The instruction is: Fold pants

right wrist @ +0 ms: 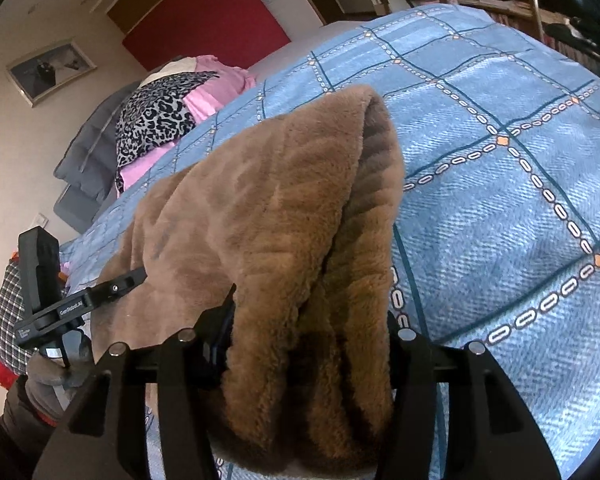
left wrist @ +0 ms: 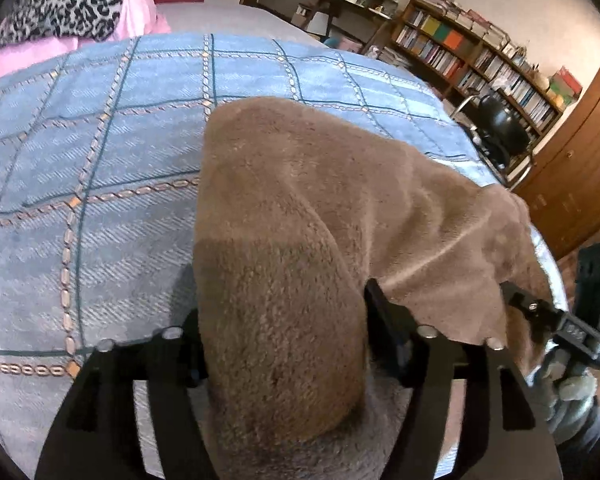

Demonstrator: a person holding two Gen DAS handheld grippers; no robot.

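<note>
Both of your tongs are pinching the fuzzy brown fleece pants: the left gripper clamps one thick bunched edge, the right gripper another, and the rest of the cloth trails forward onto the bed. Your bites look bulky and uneven, so I judge a layer could slip out as you carry the fold over, leaving it crooked. Pulling the two ends apart could also drag the garment askew. Beneath lies a blue woven bedspread with a chain-link grid. Farther off sit a leopard-print cloth, pink fabric and wooden bookshelves.
</note>
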